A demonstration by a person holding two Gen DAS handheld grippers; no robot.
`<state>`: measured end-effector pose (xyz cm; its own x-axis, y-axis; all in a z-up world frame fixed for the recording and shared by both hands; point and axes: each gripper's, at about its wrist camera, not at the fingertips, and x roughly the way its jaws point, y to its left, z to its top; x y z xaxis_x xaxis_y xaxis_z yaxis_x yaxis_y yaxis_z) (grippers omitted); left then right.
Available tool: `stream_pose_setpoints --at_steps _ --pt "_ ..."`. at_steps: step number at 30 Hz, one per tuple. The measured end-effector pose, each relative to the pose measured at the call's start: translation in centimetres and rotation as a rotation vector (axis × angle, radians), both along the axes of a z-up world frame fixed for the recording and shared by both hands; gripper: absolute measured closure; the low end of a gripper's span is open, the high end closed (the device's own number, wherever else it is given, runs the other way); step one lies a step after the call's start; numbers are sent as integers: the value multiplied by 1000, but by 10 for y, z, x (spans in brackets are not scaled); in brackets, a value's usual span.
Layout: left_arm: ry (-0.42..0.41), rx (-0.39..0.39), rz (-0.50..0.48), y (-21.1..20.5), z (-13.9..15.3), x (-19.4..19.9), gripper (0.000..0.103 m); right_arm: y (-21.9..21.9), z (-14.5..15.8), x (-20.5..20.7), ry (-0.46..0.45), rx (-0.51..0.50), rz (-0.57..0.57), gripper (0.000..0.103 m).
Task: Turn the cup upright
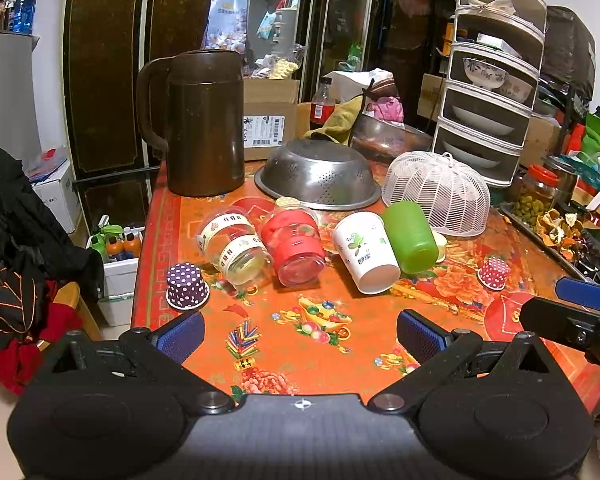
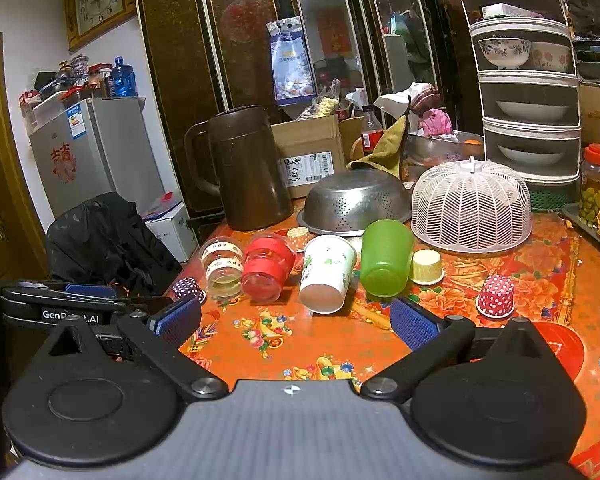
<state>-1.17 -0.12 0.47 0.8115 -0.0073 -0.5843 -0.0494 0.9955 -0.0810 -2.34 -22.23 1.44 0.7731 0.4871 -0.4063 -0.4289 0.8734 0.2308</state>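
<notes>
Table [image 1: 520, 252], covered w/ orange floral cloth, carries all items. Brown pitcher [image 1: 204, 120] stands upright at rear left; inverted steel colander [image 1: 320, 176] just right of it; white mesh food cover [image 1: 440, 192] beside colander, at the foot of the tiered dish rack [image 1: 496, 80]. Four cups lie on their sides in a row mid-table, mouths toward cameras: clear cup w/ lettered band [image 1: 236, 248], red cup [image 1: 296, 248], white paper cup w/ leaf print [image 1: 366, 252], green plastic cup [image 1: 412, 236]. White and green cups touch; red and clear cups touch. Small purple dotted paper cup [image 1: 186, 286] sits inverted near left edge, in front of clear cup; red dotted paper cup [image 1: 494, 274] inverted, well apart at right; yellow paper cup [image 2: 426, 266] just right of green cup. Left gripper [image 1: 300, 336] hovers over near table area, jaws spread wide, nothing between them. Right gripper [image 2: 296, 316] likewise released, jaws wide, empty, white cup straight ahead.
</notes>
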Motion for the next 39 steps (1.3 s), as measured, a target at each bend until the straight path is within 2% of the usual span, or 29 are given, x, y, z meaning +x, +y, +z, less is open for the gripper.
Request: stream_pose_setpoints --at_steps 39 --pt "17 -2 17 -1 -2 3 0 -2 0 -1 -4 11 6 1"
